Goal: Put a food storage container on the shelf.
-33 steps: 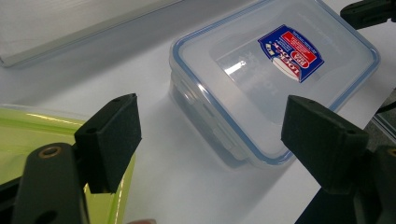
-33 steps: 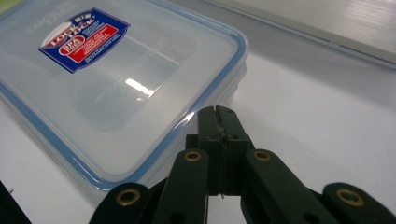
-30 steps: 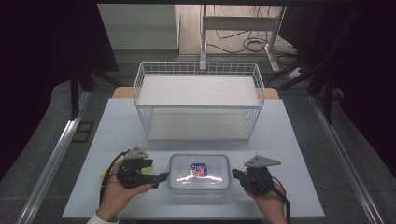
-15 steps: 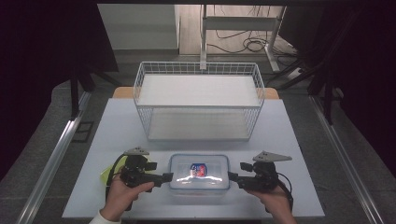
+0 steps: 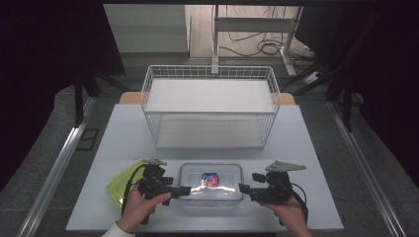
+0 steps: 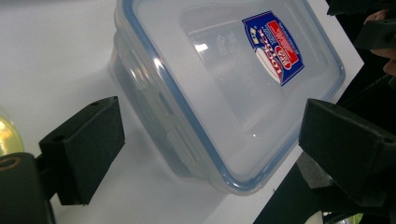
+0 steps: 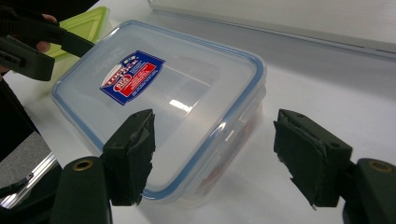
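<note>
A clear plastic container (image 5: 211, 182) with a blue-rimmed lid and a red and blue label lies near the table's front edge. My left gripper (image 5: 184, 189) points at its left end, and its jaws have just been opening. In the left gripper view the container's near corner (image 6: 224, 172) lies between the spread jaws of the left gripper (image 6: 210, 154), untouched. My right gripper (image 5: 243, 188) faces the right end, its jaws also just opened. In the right gripper view the container's end (image 7: 205, 140) sits between the jaws of the right gripper (image 7: 222, 156), with no pad pressing on it.
A white wire basket (image 5: 211, 106) stands across the middle of the white table (image 5: 316, 148), behind the container. A yellow-green lid (image 5: 121, 185) lies flat under my left hand. Dark floor and metal rails flank the table.
The right gripper's jaws have sprung apart and its grey plate has turned. The left gripper has sunk a little at the container's left end. The container has not moved.
</note>
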The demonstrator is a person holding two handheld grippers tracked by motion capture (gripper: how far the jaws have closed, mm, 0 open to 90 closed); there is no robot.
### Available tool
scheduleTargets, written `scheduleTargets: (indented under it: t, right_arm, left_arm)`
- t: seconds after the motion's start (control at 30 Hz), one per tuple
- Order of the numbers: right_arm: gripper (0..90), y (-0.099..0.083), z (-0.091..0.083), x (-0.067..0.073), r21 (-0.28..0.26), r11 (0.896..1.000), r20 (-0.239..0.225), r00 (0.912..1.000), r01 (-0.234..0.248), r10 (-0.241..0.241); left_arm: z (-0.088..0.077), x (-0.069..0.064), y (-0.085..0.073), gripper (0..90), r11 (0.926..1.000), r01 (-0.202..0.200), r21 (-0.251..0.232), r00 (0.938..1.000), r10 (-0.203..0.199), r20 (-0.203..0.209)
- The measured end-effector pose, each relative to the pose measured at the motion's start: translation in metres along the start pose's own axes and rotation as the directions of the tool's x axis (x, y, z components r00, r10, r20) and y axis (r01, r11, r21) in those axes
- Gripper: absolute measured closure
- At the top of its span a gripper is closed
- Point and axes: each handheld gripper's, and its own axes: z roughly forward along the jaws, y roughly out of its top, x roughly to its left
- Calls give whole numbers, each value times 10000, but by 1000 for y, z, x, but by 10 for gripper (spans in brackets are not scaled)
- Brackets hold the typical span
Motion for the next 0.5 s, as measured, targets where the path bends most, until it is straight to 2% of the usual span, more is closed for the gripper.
scheduleTargets:
  t: [0.1, 0.5]
  right_arm:
    - [294, 0, 0, -1, -59, 10000, 15, 10000, -38, 38]
    - [294, -2, 0, -4, -60, 10000, 126, 9999, -77, 77]
  left_arm:
    - [3, -2, 0, 70, 10000, 10, 80, 9999, -12, 172]
    - [15, 1, 2, 68, 9993, 57, 360, 9998, -64, 187]
